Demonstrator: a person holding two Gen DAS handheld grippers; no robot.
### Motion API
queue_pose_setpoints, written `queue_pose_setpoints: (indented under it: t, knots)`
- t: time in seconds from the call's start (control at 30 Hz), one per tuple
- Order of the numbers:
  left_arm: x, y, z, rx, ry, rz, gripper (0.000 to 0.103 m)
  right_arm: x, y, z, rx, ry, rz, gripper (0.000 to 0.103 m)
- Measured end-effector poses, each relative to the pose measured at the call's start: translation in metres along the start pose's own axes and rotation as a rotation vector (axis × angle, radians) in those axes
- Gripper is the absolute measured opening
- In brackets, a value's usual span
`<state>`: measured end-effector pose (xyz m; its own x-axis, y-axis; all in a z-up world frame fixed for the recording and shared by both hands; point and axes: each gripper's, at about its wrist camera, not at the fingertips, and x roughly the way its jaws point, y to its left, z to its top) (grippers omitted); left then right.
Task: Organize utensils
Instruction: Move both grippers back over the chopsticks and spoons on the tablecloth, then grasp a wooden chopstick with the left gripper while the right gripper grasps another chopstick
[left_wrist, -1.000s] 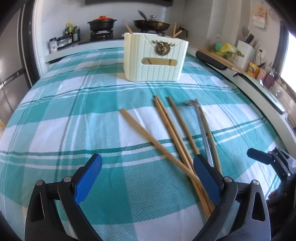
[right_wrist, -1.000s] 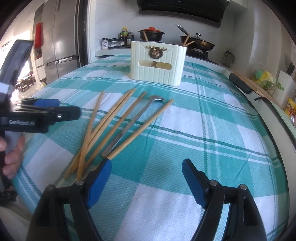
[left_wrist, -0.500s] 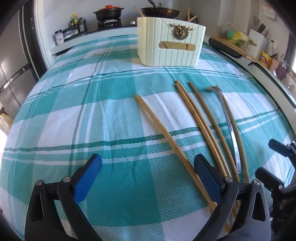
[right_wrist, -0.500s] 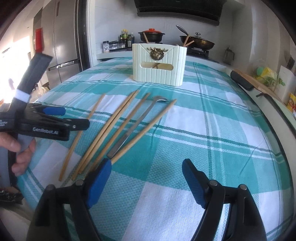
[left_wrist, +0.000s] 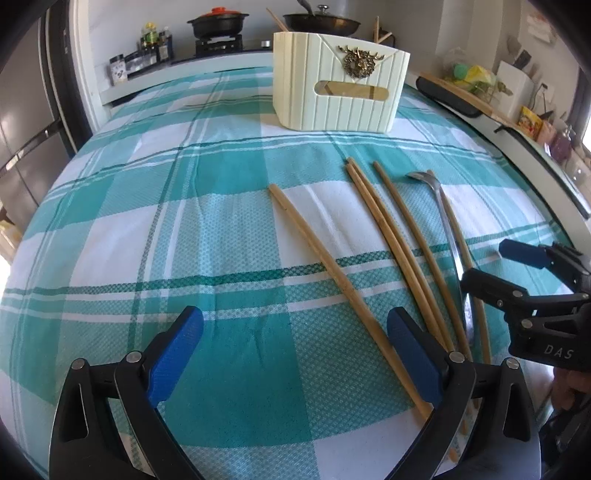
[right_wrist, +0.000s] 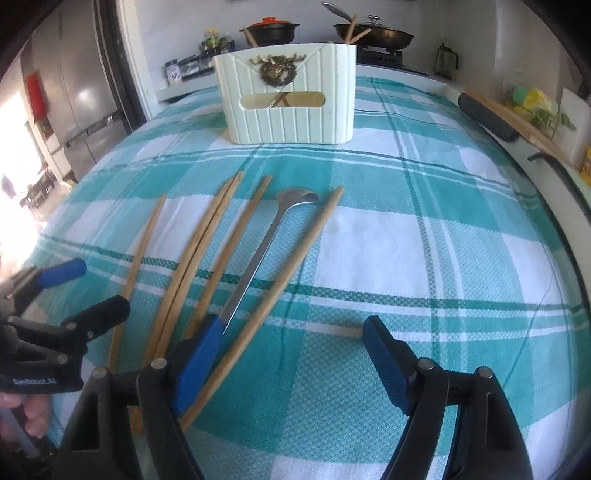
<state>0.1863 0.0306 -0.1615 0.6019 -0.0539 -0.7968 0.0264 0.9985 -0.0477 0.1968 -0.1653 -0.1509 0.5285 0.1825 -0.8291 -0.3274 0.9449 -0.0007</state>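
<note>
Five wooden chopsticks (right_wrist: 207, 254) and a metal spoon (right_wrist: 266, 254) lie fanned across the centre-left of the checked tablecloth (right_wrist: 424, 258), below the cream holder (right_wrist: 288, 99) at top centre. Left gripper (left_wrist: 291, 354) and right gripper (right_wrist: 288, 365) both hover spread and empty.

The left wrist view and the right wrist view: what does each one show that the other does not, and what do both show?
Only the left wrist view shows the right gripper from the side, jaws open, over the handles of the spoon and the chopsticks.

Only the right wrist view shows the left gripper from the side, a hand holding it, and a refrigerator.

Both show the cream utensil holder upright on the checked tablecloth, five loose chopsticks, one metal spoon, and the stove with pots behind.
</note>
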Motion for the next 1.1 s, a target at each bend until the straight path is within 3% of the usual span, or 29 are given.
queue_pose_setpoints:
  t: [0.1, 0.2, 0.43, 0.73, 0.93, 1.1]
  knots:
    - [-0.001, 0.002, -0.001, -0.006, -0.002, -0.003, 0.1, -0.002, -0.008, -0.001, 0.017, 0.013, -0.021, 0.08]
    - [0.0, 0.003, -0.001, -0.012, 0.003, -0.009, 0.1, -0.004, -0.021, -0.005, 0.061, 0.02, 0.011, 0.08]
    - [0.004, -0.006, -0.001, 0.032, 0.023, 0.029, 0.1, -0.002, 0.001, -0.005, -0.072, 0.014, -0.059, 0.079]
    - [-0.007, 0.024, -0.012, -0.005, 0.065, 0.046, 0.1, -0.015, -0.029, -0.018, -0.022, 0.051, -0.088, 0.079]
    - [-0.002, 0.031, -0.002, -0.014, 0.084, -0.018, 0.1, -0.013, -0.039, -0.019, -0.018, 0.081, -0.035, 0.08]
    - [0.012, 0.029, 0.014, 0.015, 0.101, -0.009, 0.1, -0.006, -0.038, -0.008, -0.05, 0.107, -0.01, 0.079]
